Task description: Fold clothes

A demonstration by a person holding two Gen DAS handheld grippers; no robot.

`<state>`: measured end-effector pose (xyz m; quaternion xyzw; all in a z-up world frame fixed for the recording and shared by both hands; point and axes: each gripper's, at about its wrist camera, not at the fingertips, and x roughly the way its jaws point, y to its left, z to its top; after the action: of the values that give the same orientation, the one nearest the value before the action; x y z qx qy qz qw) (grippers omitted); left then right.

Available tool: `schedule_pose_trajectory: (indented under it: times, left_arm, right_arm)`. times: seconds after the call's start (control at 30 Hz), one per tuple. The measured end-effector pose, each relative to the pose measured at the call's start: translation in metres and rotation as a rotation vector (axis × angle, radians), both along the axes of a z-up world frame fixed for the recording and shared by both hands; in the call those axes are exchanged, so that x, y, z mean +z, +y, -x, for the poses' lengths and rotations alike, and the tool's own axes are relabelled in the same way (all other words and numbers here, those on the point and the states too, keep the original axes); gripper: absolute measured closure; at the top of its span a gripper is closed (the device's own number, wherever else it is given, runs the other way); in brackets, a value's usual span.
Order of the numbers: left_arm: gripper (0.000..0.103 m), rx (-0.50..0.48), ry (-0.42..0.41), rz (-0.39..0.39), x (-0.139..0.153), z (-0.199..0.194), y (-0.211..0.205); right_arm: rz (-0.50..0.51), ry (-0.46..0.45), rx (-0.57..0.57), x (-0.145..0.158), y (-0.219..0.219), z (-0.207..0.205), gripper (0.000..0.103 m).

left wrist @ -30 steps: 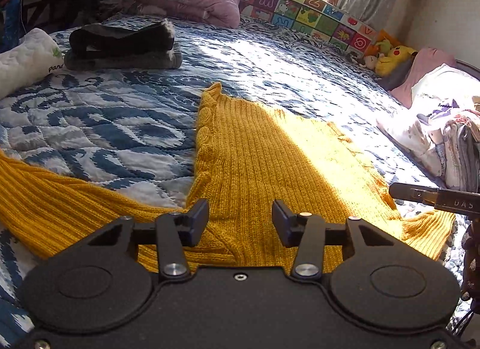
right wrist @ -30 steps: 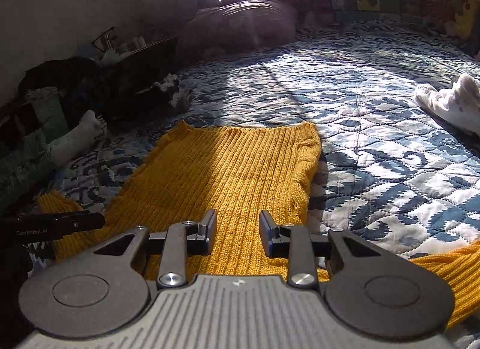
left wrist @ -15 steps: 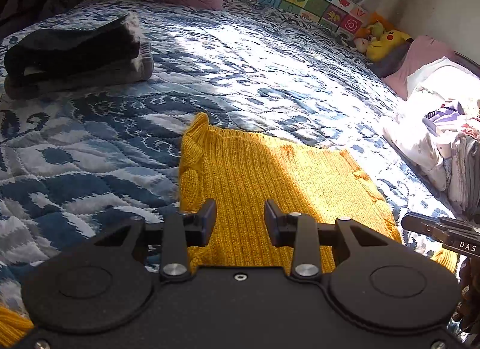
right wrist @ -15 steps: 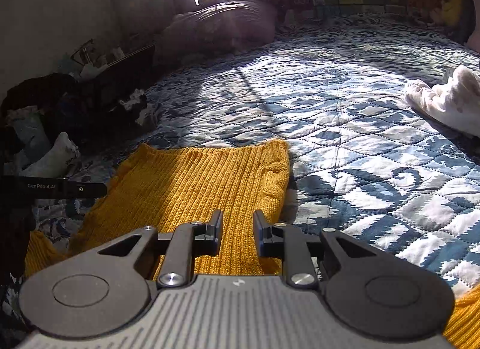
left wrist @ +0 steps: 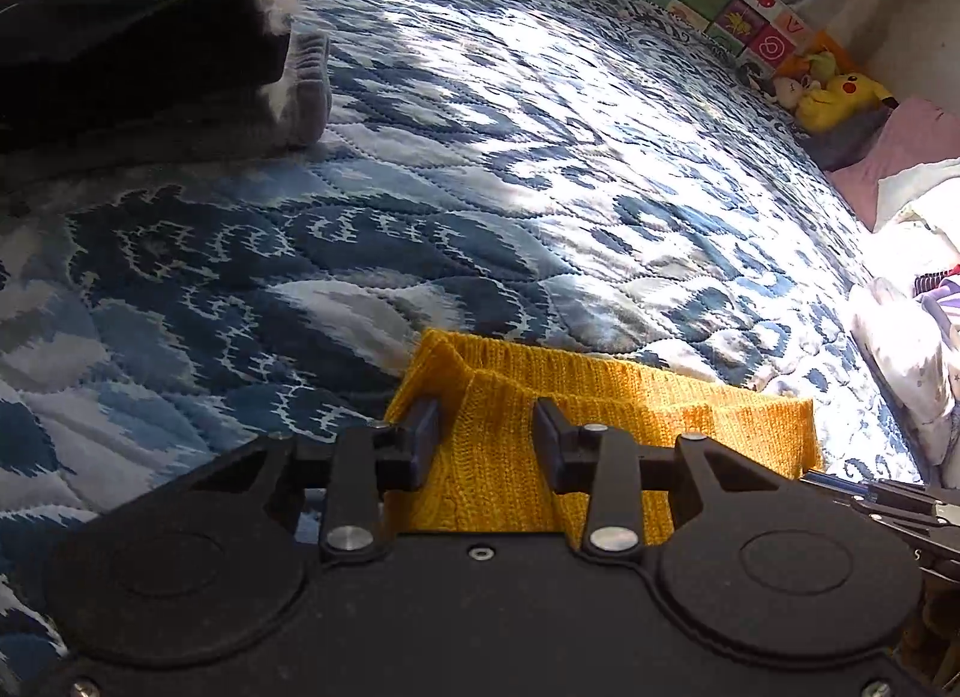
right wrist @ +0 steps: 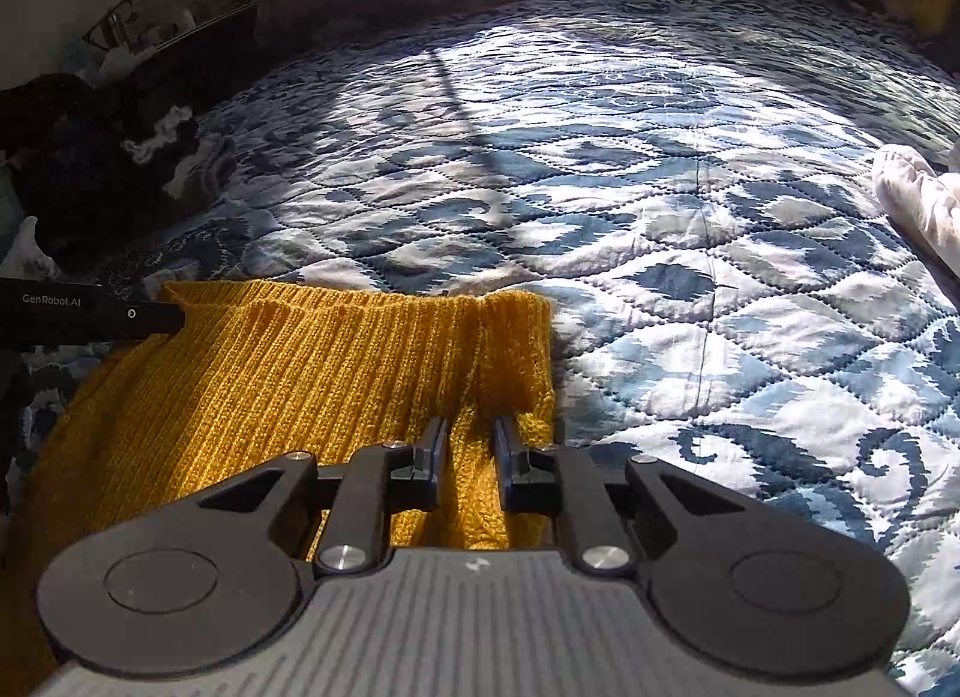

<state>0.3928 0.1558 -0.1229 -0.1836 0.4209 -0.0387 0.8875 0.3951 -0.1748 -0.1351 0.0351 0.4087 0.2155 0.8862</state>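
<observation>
The left gripper (left wrist: 487, 427) had its fingers spread with a bunched ridge of the yellow sweater (left wrist: 630, 397) rising between them; whether they actually pinched the knit could not be told. The right gripper (right wrist: 470, 445) showed a narrower gap, its fingers closing on a raised fold at the sweater's (right wrist: 300, 373) right corner. Over the preceding 1 second both tools had advanced up the garment: far less yellow knit lay ahead of them than before, and the far edge now stood just beyond the fingertips, gathered rather than flat. This suggests that the 2 far corners were being taken up for a fold toward the person. The sweater lay on the blue-and-white quilt (right wrist: 660, 217), with a dark folded pile (left wrist: 138, 67) well apart at the left. Each tool's body hid the near part of the garment, so the sleeves and near hem could not be seen. The opposite tool appeared only as a dark tip at each frame's edge.
</observation>
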Motion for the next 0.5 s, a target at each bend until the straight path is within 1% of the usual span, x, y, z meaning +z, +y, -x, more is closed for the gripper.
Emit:
schedule_pose_trajectory:
  times: [0.07, 0.1, 0.13, 0.17, 0.23, 0.3, 0.4, 0.5]
  left_arm:
    - [0.066, 0.023, 0.018, 0.039, 0.011, 0.004, 0.006]
    - [0.061, 0.031, 0.005, 0.05, 0.017, 0.012, 0.008]
    - [0.054, 0.034, -0.011, 0.057, 0.022, 0.021, 0.01]
    - [0.053, 0.023, -0.028, 0.064, 0.028, 0.035, 0.01]
    - [0.053, 0.0, -0.052, 0.07, 0.037, 0.063, 0.009]
    - [0.053, -0.032, -0.072, 0.049, 0.046, 0.1, 0.002]
    - [0.053, -0.086, -0.074, 0.008, 0.05, 0.153, -0.014]
    - [0.052, -0.152, -0.092, -0.098, 0.052, 0.21, -0.039]
  right_arm:
    - [-0.029, 0.025, -0.012, 0.003, -0.008, -0.002, 0.089]
    - [-0.006, 0.016, -0.011, 0.007, -0.009, 0.002, 0.089]
    - [0.009, 0.0, -0.02, 0.012, -0.011, 0.01, 0.087]
    - [0.024, -0.017, -0.03, 0.017, -0.013, 0.018, 0.084]
    - [0.001, -0.039, -0.036, 0.027, -0.023, 0.043, 0.083]
    - [0.002, -0.07, -0.018, 0.037, -0.028, 0.072, 0.08]
    - [-0.005, -0.104, 0.047, 0.048, -0.028, 0.127, 0.08]
    - [0.013, -0.139, 0.16, 0.057, -0.016, 0.192, 0.08]
